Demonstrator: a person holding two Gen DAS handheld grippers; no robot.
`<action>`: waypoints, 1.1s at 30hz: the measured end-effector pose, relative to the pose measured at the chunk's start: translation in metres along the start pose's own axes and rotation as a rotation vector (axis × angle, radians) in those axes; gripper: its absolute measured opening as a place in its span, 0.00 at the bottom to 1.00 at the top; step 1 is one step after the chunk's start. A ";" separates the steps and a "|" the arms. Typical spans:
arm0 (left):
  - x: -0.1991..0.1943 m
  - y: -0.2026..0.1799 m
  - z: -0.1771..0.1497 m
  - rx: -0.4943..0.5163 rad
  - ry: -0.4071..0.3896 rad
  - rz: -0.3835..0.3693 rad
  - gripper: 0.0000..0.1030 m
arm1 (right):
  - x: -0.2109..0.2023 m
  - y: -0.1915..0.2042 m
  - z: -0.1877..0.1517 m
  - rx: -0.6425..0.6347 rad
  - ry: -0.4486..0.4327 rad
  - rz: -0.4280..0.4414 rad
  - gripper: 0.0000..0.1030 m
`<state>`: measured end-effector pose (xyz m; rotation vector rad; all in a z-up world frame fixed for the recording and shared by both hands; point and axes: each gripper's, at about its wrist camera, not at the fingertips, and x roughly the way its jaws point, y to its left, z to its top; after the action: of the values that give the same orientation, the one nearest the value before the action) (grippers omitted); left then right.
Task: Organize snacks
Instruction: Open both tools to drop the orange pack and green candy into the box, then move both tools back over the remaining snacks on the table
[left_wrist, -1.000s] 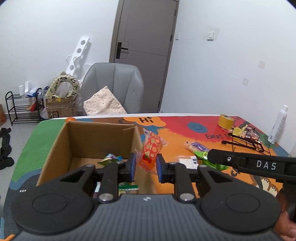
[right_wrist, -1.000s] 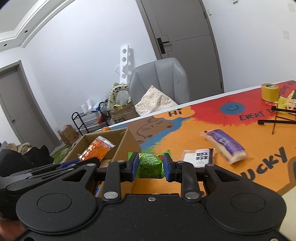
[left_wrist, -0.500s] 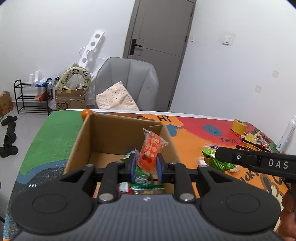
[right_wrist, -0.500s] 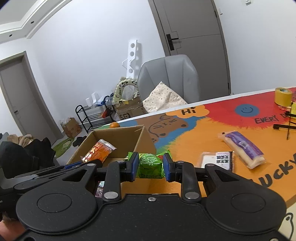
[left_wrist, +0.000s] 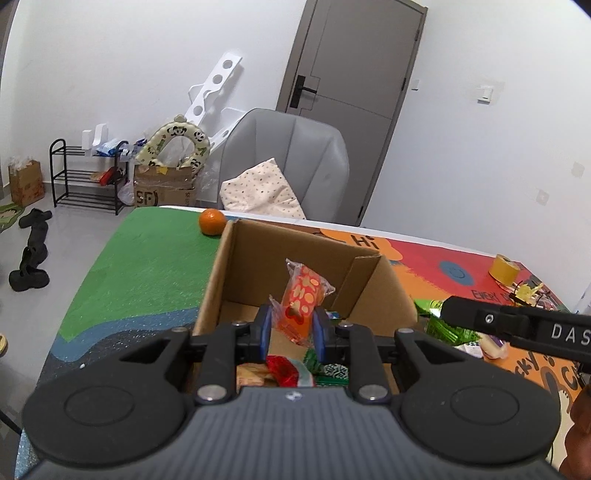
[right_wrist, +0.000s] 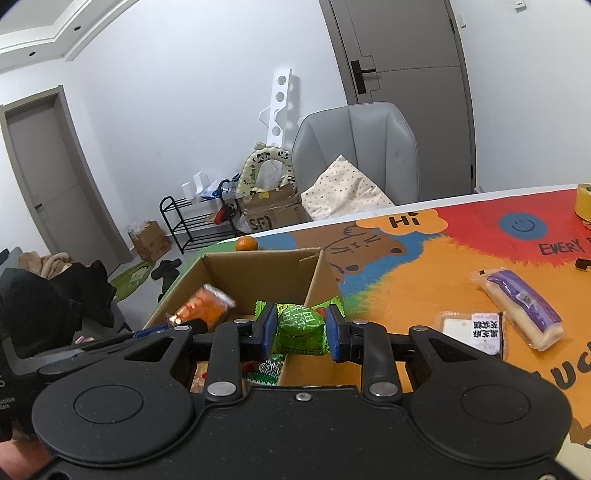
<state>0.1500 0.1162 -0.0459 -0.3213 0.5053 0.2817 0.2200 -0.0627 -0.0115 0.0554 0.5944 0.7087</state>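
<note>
Holding orange spotted snack packet, left gripper pinched tight on it above open brown cardboard box. Right gripper clamped on green wrapped snack over box's right wall. Box holds red, green wrappers. Purple packet lies on table.

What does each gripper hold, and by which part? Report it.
Left gripper: orange spotted snack packet, by its lower end. Right gripper: green snack packet, across its middle.

I see the colourful worktop carrying a cardboard box, an orange, a purple packet, a white packet and a tape roll.
</note>
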 end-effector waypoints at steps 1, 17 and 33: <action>0.001 0.001 0.000 -0.003 0.005 0.007 0.22 | 0.001 0.001 0.001 0.000 0.001 0.003 0.26; -0.017 0.015 0.006 -0.021 -0.006 0.018 0.47 | 0.009 0.027 0.019 -0.023 -0.057 0.063 0.37; -0.020 -0.013 0.000 0.015 0.005 0.020 0.83 | -0.011 -0.011 -0.003 0.061 -0.017 -0.002 0.60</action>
<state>0.1378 0.1008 -0.0326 -0.3024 0.5155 0.2966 0.2185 -0.0788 -0.0116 0.1167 0.5996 0.6872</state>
